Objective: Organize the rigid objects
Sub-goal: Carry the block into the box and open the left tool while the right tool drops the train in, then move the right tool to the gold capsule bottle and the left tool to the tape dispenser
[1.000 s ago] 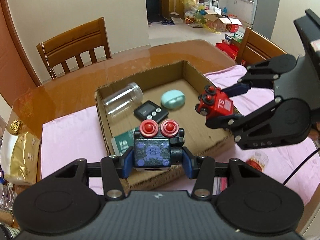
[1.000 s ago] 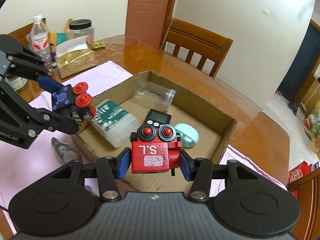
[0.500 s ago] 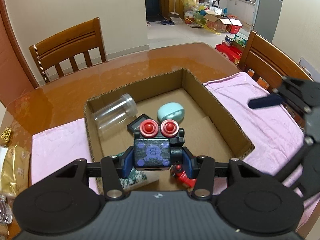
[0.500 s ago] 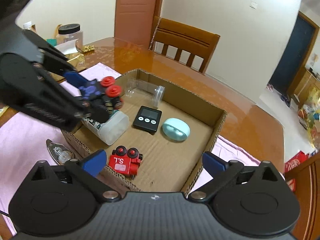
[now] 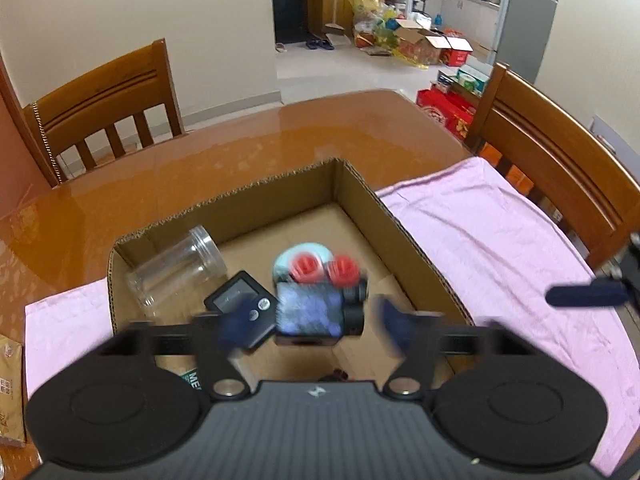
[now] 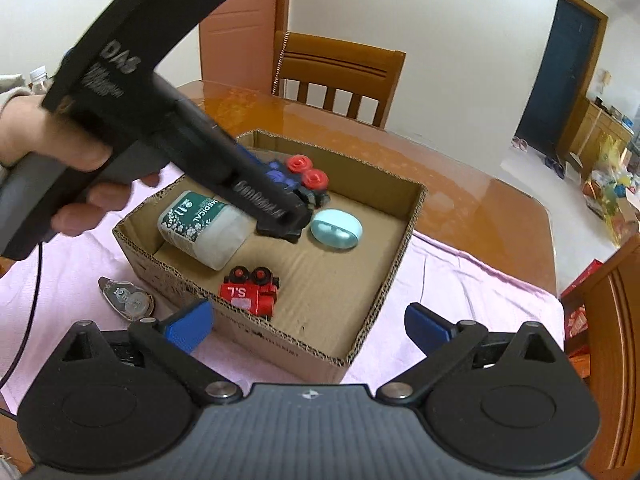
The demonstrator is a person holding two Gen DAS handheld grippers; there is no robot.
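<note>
The cardboard box (image 5: pixel 352 184) sits on a pink cloth. My left gripper (image 5: pixel 316 326) hangs over its middle with the jaws opening. A dark blue toy car with red wheels (image 5: pixel 316 304) is between the jaws, blurred, with a gap on each side. From the right wrist view this blue car (image 6: pixel 300 180) is above the box floor near the teal case (image 6: pixel 336 228). My right gripper (image 6: pixel 308 326) stands open and holds nothing at the box's near wall. The red toy car (image 6: pixel 250 292) lies on the box floor just beyond it.
The box also holds a clear jar (image 5: pixel 176 272), a black timer (image 5: pixel 240 304) and a white medical bottle (image 6: pixel 204 224). A tape dispenser (image 6: pixel 126 298) lies on the cloth left of the box. Wooden chairs (image 5: pixel 560 168) stand round the table. A hand (image 6: pixel 60 152) grips the left tool.
The right gripper opened and the red car dropped onto the box floor. The left gripper moved in over the box, and its jaws have come apart from the blue car.
</note>
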